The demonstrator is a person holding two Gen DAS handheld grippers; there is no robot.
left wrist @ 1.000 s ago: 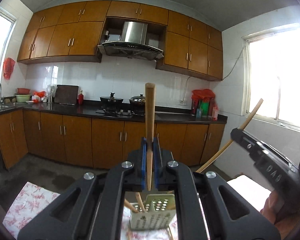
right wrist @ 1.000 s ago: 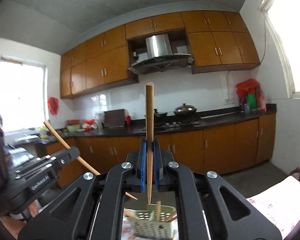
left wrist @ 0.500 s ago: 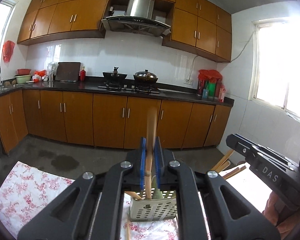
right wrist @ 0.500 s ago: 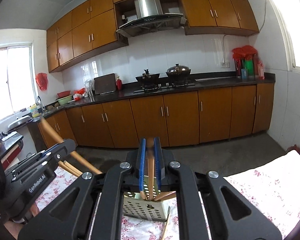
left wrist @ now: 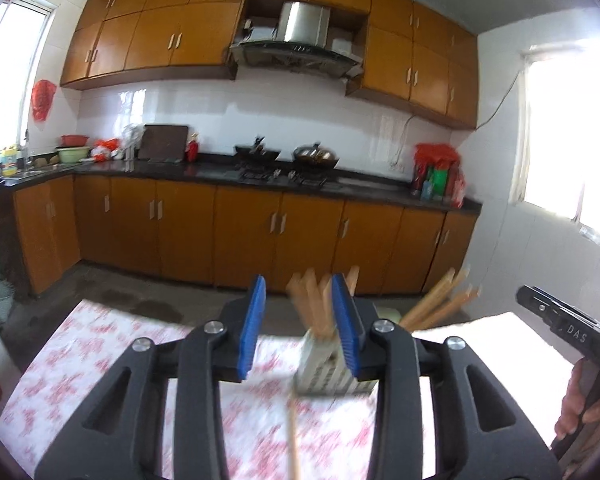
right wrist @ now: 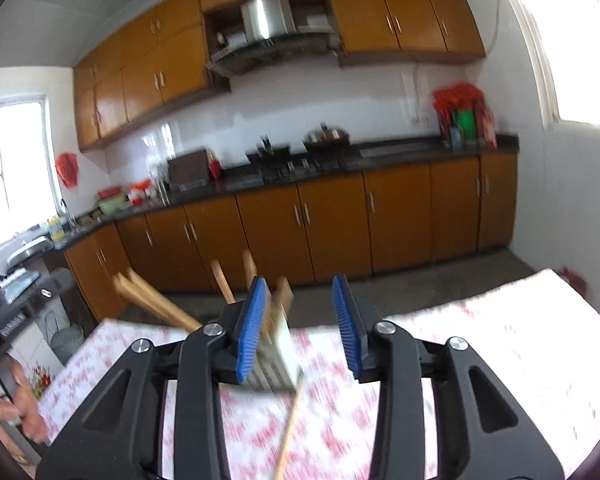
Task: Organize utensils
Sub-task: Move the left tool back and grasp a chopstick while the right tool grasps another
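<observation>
A perforated utensil holder [left wrist: 324, 372] stands on the floral tablecloth [left wrist: 100, 352] and holds several wooden chopsticks [left wrist: 316, 300]. My left gripper [left wrist: 298, 328] is open and empty, just left of and in front of the holder. My right gripper [right wrist: 300, 328] is open and empty; the holder [right wrist: 278, 360] with its chopsticks [right wrist: 156, 300] sits at its left finger. One loose chopstick [left wrist: 293, 436] lies on the cloth in front of the holder, also in the right wrist view [right wrist: 290, 428]. The frames are motion-blurred.
The table's far edge [left wrist: 140, 312] drops to a concrete floor. Behind it are brown kitchen cabinets [left wrist: 260, 232] with a stove and pots [left wrist: 288, 160]. The other gripper's body [left wrist: 568, 332] shows at the right, and another [right wrist: 16, 312] at the left.
Both grippers were shut on a chopstick held upright. They lowered them into the holder and opened. Both are now empty and the views have tilted and pulled back.
</observation>
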